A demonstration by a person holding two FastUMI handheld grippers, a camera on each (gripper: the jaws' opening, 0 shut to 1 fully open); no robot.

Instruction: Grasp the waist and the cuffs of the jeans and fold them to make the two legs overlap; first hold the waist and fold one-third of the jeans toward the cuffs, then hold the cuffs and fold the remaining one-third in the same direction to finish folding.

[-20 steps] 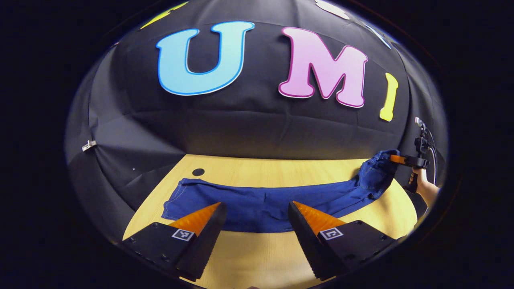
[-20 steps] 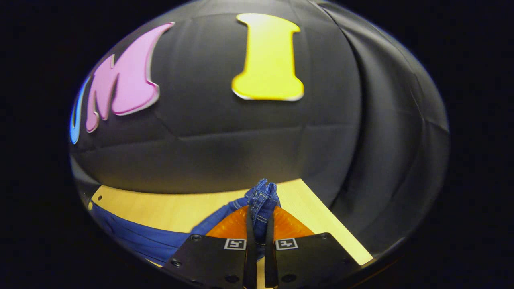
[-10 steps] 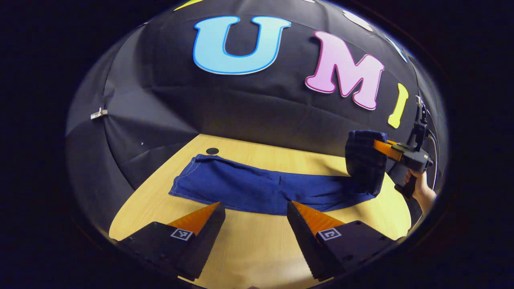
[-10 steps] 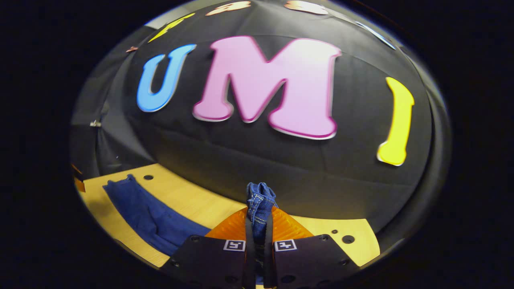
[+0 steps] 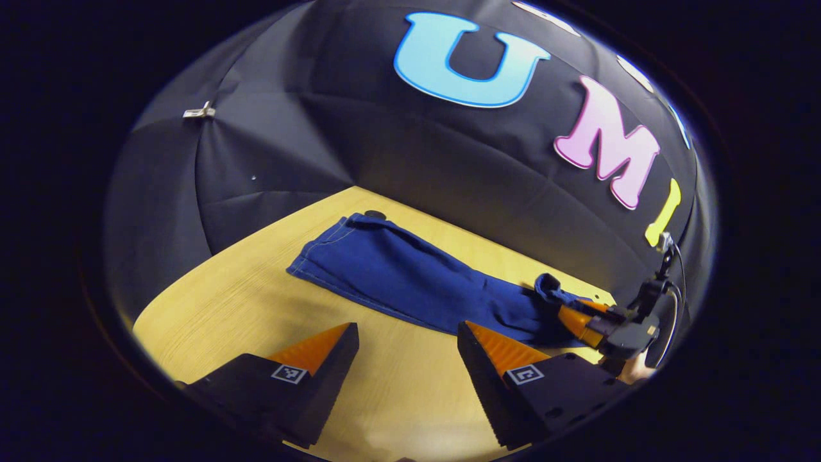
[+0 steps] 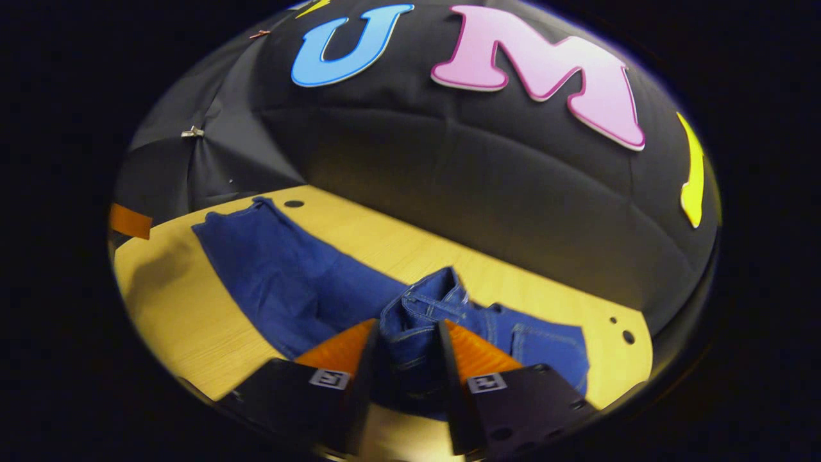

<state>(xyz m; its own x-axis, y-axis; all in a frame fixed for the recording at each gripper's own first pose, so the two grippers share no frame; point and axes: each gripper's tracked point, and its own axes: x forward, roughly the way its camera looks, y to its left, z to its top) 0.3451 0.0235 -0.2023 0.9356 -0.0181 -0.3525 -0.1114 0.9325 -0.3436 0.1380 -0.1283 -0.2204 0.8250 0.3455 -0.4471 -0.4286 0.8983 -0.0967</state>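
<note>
Right gripper (image 6: 406,340) is clenched on the bunched waistband of the dark blue denim jeans (image 6: 288,282), holding that end low over the garment's upper part, where the first fold toward the cuffs looks under way. The jeans lie in a long strip on the pale wooden counter (image 5: 244,301), their cuffs at the far end near a small round hole by the booth wall. Left gripper (image 5: 406,350) hangs released, jaws spread, over bare counter on the near side of the jeans, touching nothing; from there the right gripper (image 5: 580,317) is seen at the waist end. The risk, as I judge it, is that the pinched wad is set down crooked or crumpled, since only one point of the waistband is held and the rest sags, so the fold line may skew. The waist end also sits close to the counter's edge, leaving little margin there, while open counter lies along the near side of the jeans.
</note>
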